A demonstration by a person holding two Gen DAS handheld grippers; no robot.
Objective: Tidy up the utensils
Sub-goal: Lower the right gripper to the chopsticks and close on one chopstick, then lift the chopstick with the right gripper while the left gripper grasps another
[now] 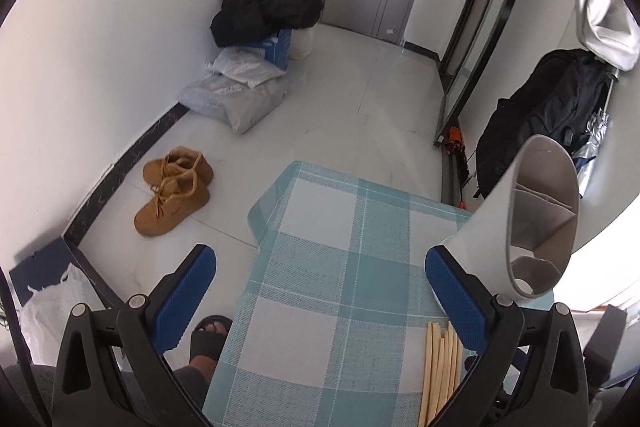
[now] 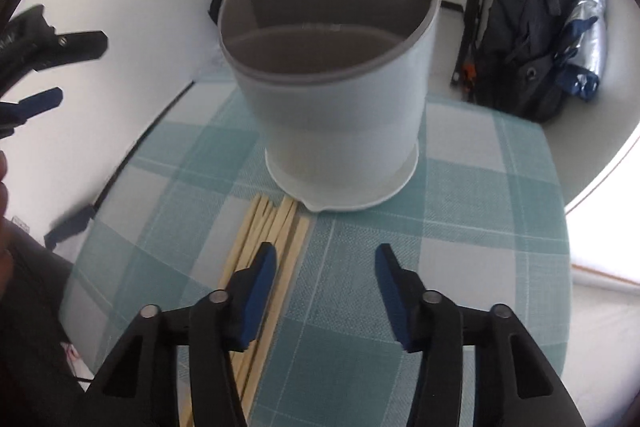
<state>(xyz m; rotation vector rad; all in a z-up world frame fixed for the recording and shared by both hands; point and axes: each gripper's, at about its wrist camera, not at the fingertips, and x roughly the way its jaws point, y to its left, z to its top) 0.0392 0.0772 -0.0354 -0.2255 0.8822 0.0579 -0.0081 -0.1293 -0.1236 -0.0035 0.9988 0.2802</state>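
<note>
A white utensil holder (image 2: 340,99) with a grey divided insert stands upright on the teal checked tablecloth (image 2: 460,227); it also shows at the right of the left wrist view (image 1: 500,227). A bundle of wooden chopsticks (image 2: 268,239) lies flat on the cloth just in front of the holder, also low in the left wrist view (image 1: 440,367). My right gripper (image 2: 326,259) is open and empty above the cloth, its left finger over the chopsticks. My left gripper (image 1: 320,267) is open and empty, left of the holder; it shows at the left edge of the right wrist view (image 2: 48,67).
The small table (image 1: 320,307) stands over a tiled floor. Tan boots (image 1: 172,191), bags and a black coat (image 1: 264,11) lie by the left wall. A black backpack (image 2: 532,27) leans at the right. A sandalled foot (image 1: 208,339) is beside the table.
</note>
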